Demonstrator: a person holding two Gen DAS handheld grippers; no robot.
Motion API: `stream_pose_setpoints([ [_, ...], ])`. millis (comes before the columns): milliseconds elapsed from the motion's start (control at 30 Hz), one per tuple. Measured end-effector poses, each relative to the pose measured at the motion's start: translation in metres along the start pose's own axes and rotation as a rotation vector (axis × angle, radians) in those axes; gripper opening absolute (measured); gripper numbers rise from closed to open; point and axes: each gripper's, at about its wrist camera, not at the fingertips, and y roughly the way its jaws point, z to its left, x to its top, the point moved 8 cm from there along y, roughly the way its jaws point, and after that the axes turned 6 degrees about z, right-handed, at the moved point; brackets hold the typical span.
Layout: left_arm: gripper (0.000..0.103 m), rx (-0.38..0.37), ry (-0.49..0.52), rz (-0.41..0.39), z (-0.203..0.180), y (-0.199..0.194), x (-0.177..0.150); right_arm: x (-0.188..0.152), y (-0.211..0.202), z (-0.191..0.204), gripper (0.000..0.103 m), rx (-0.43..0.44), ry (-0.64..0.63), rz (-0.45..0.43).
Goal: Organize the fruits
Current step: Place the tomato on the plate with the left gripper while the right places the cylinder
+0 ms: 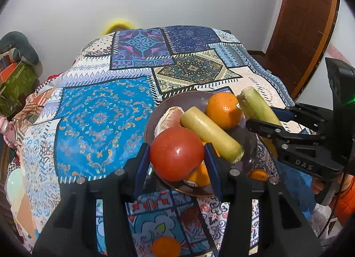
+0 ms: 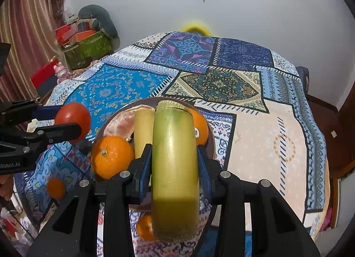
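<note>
The plate (image 1: 153, 121) near the counter's front edge already holds oranges and a cane piece. The left hand-held gripper (image 1: 177, 157) pinches a tomato (image 1: 176, 153) and the right hand-held gripper (image 2: 175, 163) a green cane stalk (image 2: 175, 168), both above the plate. Two small oranges (image 2: 56, 188) remain on the cloth.

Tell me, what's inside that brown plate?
On the brown plate lie two oranges, a peeled pomelo and a sugarcane piece. The plate's middle is covered.
</note>
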Motion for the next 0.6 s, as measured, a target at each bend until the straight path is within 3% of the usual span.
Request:
stream_pose_setpoints([
  [600, 0.049, -0.003, 0.002, 0.040, -0.001, 0.045, 0.018, 0.012, 0.025, 0.007, 0.035, 0.000, -0.085, -0.010],
])
